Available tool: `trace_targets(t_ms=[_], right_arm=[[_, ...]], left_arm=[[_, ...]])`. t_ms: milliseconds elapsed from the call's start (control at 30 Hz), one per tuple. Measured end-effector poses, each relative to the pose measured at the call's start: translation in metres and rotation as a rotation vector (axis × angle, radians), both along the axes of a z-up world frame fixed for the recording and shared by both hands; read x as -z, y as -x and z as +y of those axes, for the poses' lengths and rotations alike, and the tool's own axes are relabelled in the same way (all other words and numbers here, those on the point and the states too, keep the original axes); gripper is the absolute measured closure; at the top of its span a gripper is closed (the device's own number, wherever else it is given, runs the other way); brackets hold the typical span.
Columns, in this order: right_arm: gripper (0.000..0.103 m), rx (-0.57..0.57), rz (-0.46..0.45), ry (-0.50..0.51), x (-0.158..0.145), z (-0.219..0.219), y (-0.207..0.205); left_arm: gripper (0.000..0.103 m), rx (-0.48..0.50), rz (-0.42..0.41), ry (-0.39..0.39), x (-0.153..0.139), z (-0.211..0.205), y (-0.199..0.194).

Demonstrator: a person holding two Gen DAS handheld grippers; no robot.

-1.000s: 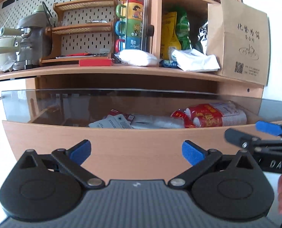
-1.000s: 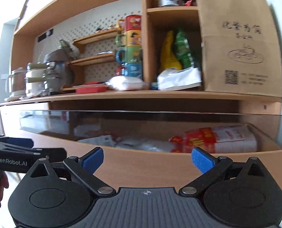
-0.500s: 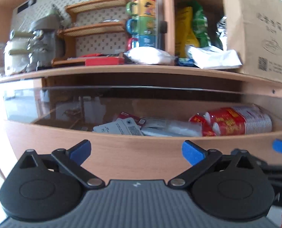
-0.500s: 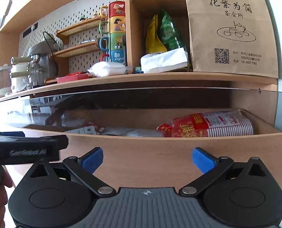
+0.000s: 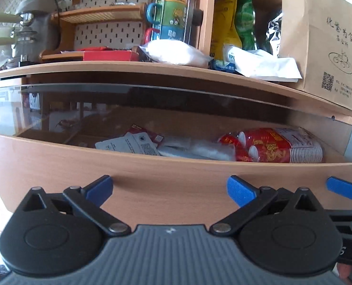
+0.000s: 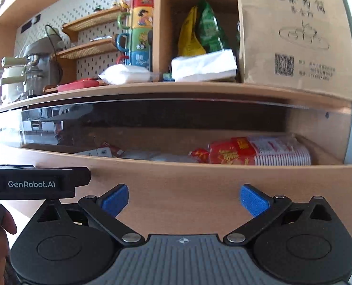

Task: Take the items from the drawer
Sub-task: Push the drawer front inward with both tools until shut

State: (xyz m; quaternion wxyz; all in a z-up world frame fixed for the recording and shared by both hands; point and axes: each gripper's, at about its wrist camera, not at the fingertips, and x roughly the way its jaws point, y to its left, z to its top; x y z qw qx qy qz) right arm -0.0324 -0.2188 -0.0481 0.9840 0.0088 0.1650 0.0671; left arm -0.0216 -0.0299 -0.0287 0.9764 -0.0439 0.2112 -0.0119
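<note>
Left tongs (image 5: pixel 168 186) wide, nothing between the pads; right tongs (image 6: pixel 184 199) also wide and empty; both sit low in front of the drawer (image 5: pixel 166 173) face, pads close to the wood but contact not clear; right tongs' blue pad shows at the right edge of the left view.

Drawer is open; items lie past and above both tongs, behind the front panel, under the dark glass (image 5: pixel 152 104).

Cup sleeve (image 6: pixel 266 150): ahead and right of the right tongs, lying on its side, far right end of the drawer; judged light, thin film over stacked paper cups, crushable, film slippery; grip across the mid-body with little force, or by the bunched film at its left end.

Card packs (image 5: pixel 133 143): ahead of the left tongs, slightly left of centre; flat, light, fairly stiff; likely need an edge pinch, since they lie flat.

Clear bags (image 5: pixel 199 148): between the packs and the sleeve; soft, limp, slick; pinch a fold; contents not readable.

Reach has to clear the panel top and stay under the glass.
</note>
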Motion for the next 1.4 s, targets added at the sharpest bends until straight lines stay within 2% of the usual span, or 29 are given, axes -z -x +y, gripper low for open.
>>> trace_targets(t_ms=[100,200,400,700,933,1133,1400], right_arm=[[0.000,0.003,0.034,0.017,-0.004,-0.001,-0.010],[0.000,0.032,0.023,0.038,-0.008,-0.001,-0.015],[0.000,0.053,0.033,0.062,-0.019,0.001,-0.027],[0.000,0.067,0.076,0.102,-0.018,0.026,-0.051],[0.000,0.122,0.107,0.107,-0.018,0.040,-0.068],[0.000,0.136,0.116,0.107,-0.017,0.042,-0.083],[0.000,0.129,0.116,0.106,-0.016,0.045,-0.102]], left_arm=[[0.000,0.003,0.029,-0.005,-0.001,-0.002,-0.010],[0.000,-0.004,0.040,0.014,-0.005,-0.003,-0.019],[0.000,0.012,0.019,0.012,-0.010,-0.003,-0.032],[0.000,0.074,0.071,-0.023,-0.019,0.000,-0.054],[0.000,0.089,0.113,-0.012,-0.025,0.003,-0.072],[0.000,0.088,0.110,-0.019,-0.023,0.002,-0.082],[0.000,0.088,0.086,0.011,-0.018,0.007,-0.100]])
